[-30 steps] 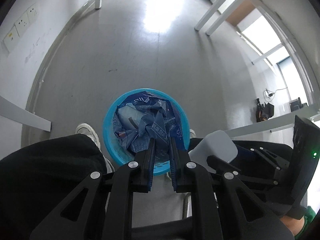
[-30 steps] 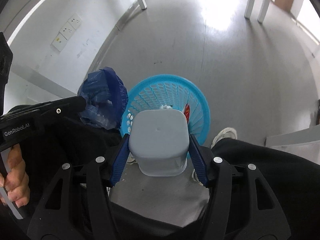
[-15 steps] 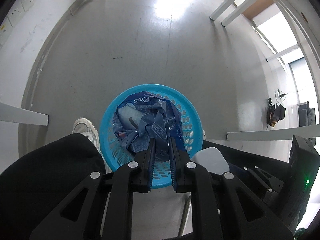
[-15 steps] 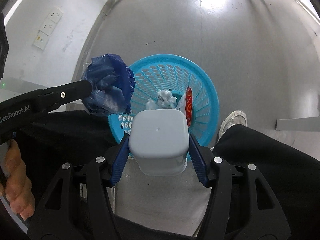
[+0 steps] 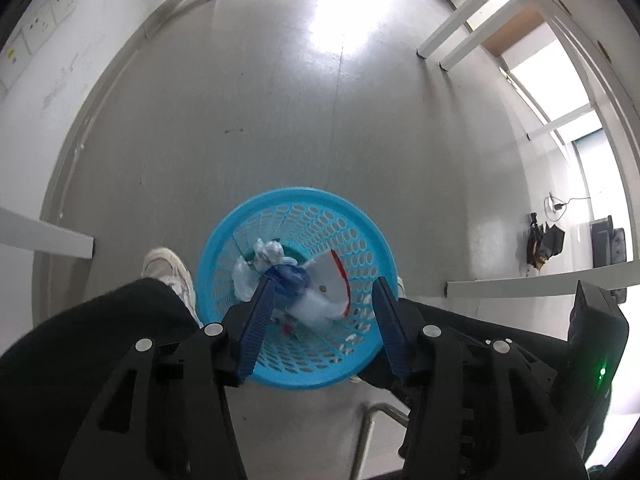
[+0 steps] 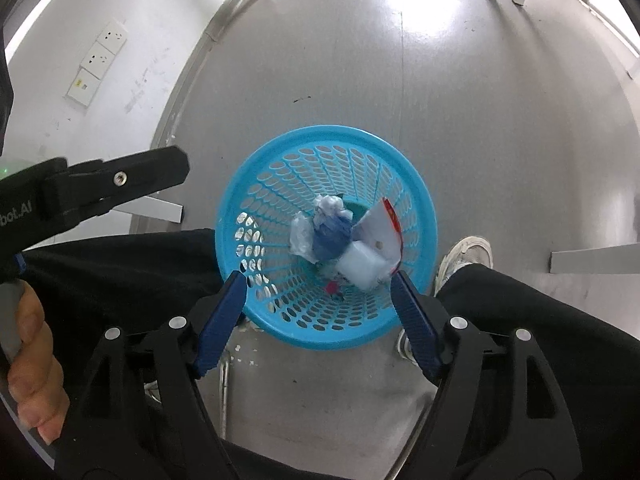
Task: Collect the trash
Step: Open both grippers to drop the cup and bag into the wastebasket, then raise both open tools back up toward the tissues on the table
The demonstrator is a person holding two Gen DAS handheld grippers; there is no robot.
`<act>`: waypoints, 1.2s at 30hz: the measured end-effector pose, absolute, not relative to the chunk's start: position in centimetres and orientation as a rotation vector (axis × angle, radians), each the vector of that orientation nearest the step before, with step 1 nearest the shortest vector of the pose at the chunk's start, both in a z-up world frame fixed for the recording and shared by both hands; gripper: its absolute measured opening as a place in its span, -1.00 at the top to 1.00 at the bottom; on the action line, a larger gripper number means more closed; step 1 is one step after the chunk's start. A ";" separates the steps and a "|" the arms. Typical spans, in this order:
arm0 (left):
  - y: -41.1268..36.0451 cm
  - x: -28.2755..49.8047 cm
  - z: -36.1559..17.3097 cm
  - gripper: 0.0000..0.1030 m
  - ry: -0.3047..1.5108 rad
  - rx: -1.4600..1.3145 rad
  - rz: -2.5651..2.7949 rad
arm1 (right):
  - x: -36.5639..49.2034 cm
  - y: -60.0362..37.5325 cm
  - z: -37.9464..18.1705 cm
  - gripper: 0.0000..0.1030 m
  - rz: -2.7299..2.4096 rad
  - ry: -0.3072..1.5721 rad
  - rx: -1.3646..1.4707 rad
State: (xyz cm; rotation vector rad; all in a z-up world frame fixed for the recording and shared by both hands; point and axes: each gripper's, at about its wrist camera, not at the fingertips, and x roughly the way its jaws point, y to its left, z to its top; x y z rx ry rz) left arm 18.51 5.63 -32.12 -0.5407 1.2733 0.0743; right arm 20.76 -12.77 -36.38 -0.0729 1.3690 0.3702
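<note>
My left gripper (image 5: 324, 312) over blue basket (image 5: 362, 216), jaws opening, nothing between pads, touching nothing. My right gripper (image 6: 320, 304) likewise above basket (image 6: 280, 152), jaws opening wide, empty. Trash lies at basket bottom: crumpled blue bag (image 6: 330, 236), pale box (image 6: 362, 266) just beside it, tilted, long axis slanting toward lower right, white-and-red wrapper (image 6: 382, 226) leaning against wall. Basket upright on floor (image 6: 460, 100) between my legs
</note>
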 end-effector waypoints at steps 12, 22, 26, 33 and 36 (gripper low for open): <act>4.7 14.4 -27.1 -0.01 1.218 -0.346 0.108 | 17.6 -13.1 -30.4 -0.46 0.405 1.235 -0.156; 3.9 10.3 -19.5 -0.29 1.068 -0.241 0.048 | 12.8 -14.4 -23.4 -0.62 0.470 1.085 -0.191; 4.5 8.4 -17.0 -0.32 1.019 -0.269 0.041 | 11.1 -15.3 -20.7 -0.66 0.488 1.026 -0.165; 4.3 5.1 -12.3 -0.53 0.901 -0.264 0.006 | 7.7 -15.7 -15.1 -0.77 0.508 0.857 -0.169; 3.8 4.3 -9.9 -0.63 0.843 -0.215 -0.014 | 6.4 -15.8 -12.8 -0.80 0.494 0.778 -0.194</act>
